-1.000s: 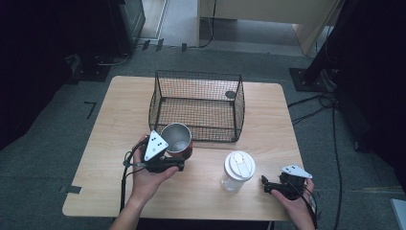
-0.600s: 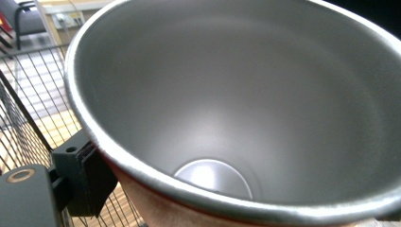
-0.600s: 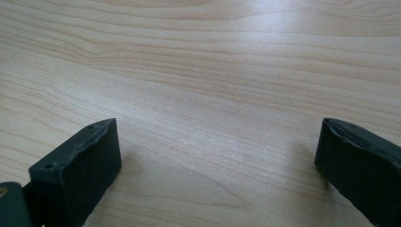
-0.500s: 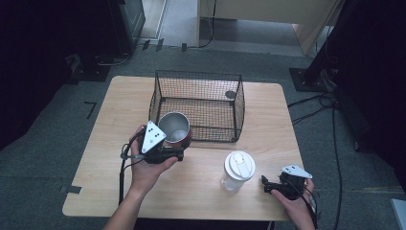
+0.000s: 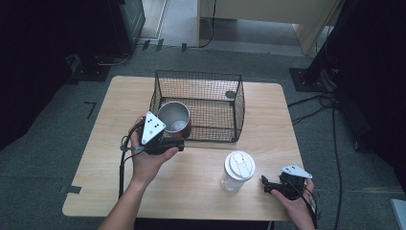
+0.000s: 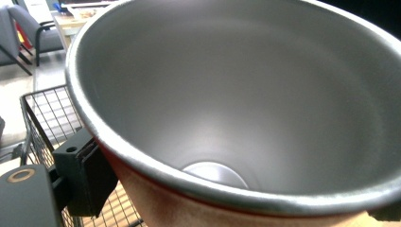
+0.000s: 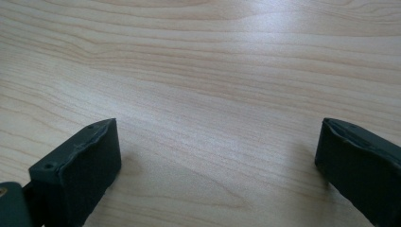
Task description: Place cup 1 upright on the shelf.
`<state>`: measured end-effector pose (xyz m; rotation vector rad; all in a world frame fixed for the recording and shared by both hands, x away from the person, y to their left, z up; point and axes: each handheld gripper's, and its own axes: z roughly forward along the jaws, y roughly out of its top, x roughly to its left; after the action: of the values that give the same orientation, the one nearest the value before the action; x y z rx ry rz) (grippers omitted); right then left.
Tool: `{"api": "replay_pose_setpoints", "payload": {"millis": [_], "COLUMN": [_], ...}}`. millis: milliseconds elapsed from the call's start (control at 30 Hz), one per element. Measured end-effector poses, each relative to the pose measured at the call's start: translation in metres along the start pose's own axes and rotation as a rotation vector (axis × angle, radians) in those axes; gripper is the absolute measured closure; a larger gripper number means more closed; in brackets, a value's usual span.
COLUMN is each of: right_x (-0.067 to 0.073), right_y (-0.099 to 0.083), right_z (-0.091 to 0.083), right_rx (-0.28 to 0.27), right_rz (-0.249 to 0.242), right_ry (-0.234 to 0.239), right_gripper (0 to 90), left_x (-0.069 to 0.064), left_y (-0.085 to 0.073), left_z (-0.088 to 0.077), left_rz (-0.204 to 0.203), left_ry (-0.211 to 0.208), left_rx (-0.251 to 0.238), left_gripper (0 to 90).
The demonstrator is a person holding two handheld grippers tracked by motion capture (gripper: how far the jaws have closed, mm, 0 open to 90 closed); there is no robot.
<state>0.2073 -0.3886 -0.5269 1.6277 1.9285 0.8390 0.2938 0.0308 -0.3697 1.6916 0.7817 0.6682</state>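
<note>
The left gripper (image 5: 176, 143) is clamped on a steel tumbler (image 5: 174, 117), its black jaws pressing the cup's reddish outer wall just under the rim. In the high view the cup is raised at the basket's near-left corner, roughly at 10 o'clock from the table's centre, its round mouth tipped up toward the camera. In the left gripper view the tumbler (image 6: 246, 109) has a brushed, matte silver inside, a smooth rolled lip and a small flat disc of a bottom; one blocky black jaw sits at 8 o'clock against its wall.

The wire basket (image 5: 238, 109) is a black, square-meshed rectangular cage with an open top, standing toward 12 o'clock on the pale wooden table (image 5: 105, 167). A small dark round object (image 5: 230, 94) lies inside it near the far-right corner.

A clear plastic cup with a white lid (image 5: 238, 169) stands upright at about 5 o'clock, apart from the basket.

The right gripper (image 5: 268, 185) rests low at 4 o'clock near the table's edge, jaws spread wide and holding nothing; between them is bare, fine-grained wood (image 7: 213, 109).
</note>
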Motion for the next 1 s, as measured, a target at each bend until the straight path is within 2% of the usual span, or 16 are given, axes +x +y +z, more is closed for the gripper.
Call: {"api": "replay_pose_setpoints", "payload": {"millis": [267,600,900,1000], "right_x": [0.0,0.0,-0.001,-0.001], "right_y": [0.0,0.0,0.0,0.0], "right_z": [0.0,0.0,0.0,0.0], "right_rx": [0.0,-0.001,0.001,0.001], "right_rz": [0.0,0.001,-0.005,-0.004], "right_ry": [0.0,0.0,0.005,0.005], "right_gripper": [0.9,0.9,0.8,0.7], "left_x": [0.006,0.008,0.016,0.019], "left_y": [0.015,0.029,0.034,0.034], "left_z": [0.008,0.026,0.047,0.054], "left_rz": [0.012,0.029,0.021,0.014], "left_ry": [0.026,0.054,0.081,0.088], "left_rx": [-0.025,-0.058,-0.076,-0.069], "left_gripper": [7.2,7.2,7.2,7.3]}}
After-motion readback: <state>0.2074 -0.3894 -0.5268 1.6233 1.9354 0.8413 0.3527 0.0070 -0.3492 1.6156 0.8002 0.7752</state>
